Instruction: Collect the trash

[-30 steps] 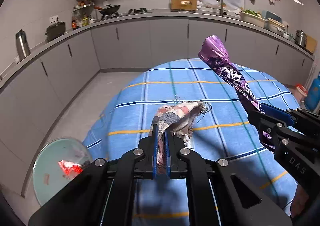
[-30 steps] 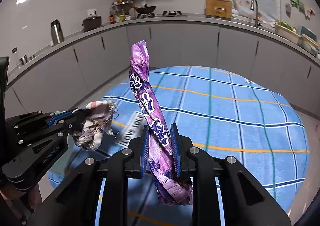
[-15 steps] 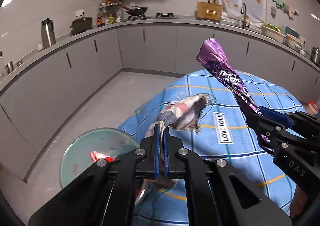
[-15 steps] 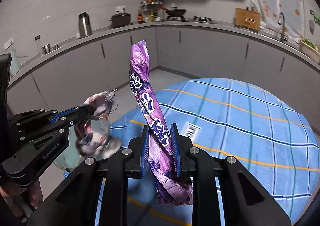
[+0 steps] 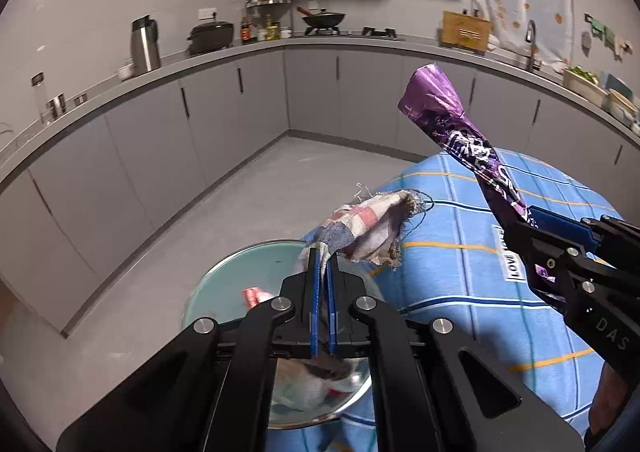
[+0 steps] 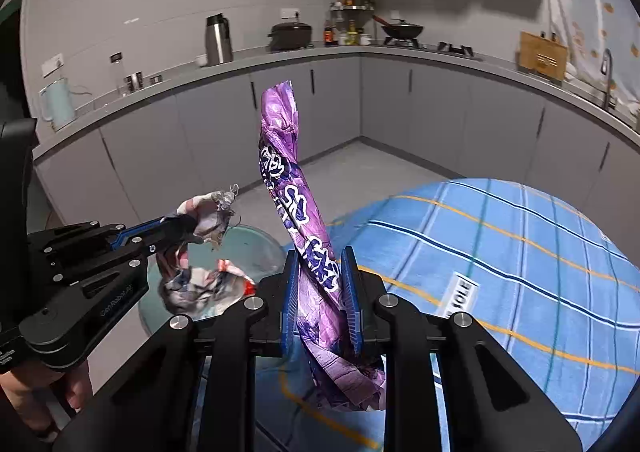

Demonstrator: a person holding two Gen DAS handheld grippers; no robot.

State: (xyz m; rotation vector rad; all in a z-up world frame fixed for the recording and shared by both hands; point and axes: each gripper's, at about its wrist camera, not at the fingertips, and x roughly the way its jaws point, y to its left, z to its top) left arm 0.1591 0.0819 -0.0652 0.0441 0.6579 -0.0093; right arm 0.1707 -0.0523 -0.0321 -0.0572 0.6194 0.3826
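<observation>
Two items are sitting clamped in my claws: my left gripper (image 5: 322, 272) is pinching the frayed cloth scrap (image 5: 366, 228) over the glass bin (image 5: 224, 284) (red scrap inside), while my right gripper (image 6: 322, 288) is squeezing the upright purple wrapper (image 6: 288, 187) beside the blue tablecloth (image 6: 520, 252).

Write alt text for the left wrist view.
The left gripper clamps a frayed cloth scrap above a round bin on the floor. At right, the right gripper holds a purple wrapper over a blue checked tablecloth.
</observation>
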